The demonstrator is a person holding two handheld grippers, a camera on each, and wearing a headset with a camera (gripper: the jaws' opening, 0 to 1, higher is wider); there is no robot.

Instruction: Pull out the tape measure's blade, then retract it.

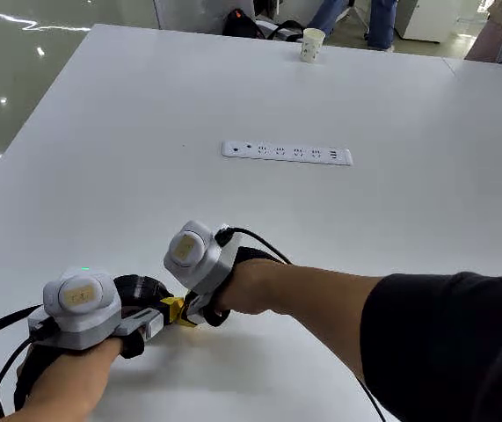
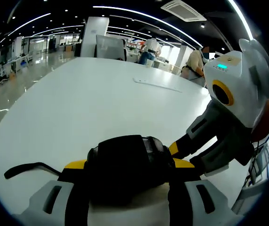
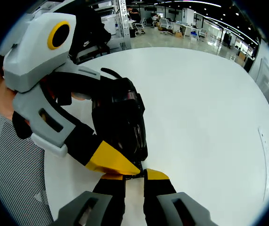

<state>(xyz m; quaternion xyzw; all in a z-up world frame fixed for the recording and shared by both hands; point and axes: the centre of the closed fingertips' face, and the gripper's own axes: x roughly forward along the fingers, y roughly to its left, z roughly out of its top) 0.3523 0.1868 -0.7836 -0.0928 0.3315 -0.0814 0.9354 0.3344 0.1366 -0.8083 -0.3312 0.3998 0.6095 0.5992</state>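
A black tape measure point(image 2: 125, 172) sits low over the white table point(image 1: 382, 202), held between the yellow-tipped fingers of my left gripper point(image 2: 127, 165), which is shut on its case. In the head view the case point(image 1: 141, 290) lies between the two grippers near the table's front left. My right gripper point(image 3: 135, 177) meets the case's front corner from the right, its yellow fingertips point(image 3: 158, 175) nearly together on the blade's end tab. No length of blade shows outside the case point(image 3: 119, 117). The right gripper's white body point(image 2: 240, 89) enters the left gripper view from the right.
A white power strip point(image 1: 287, 152) lies mid-table, and a paper cup point(image 1: 312, 44) stands near the far edge. A black cable point(image 1: 3, 362) trails from the left gripper at the front left. People stand beyond the far edge point(image 1: 360, 18).
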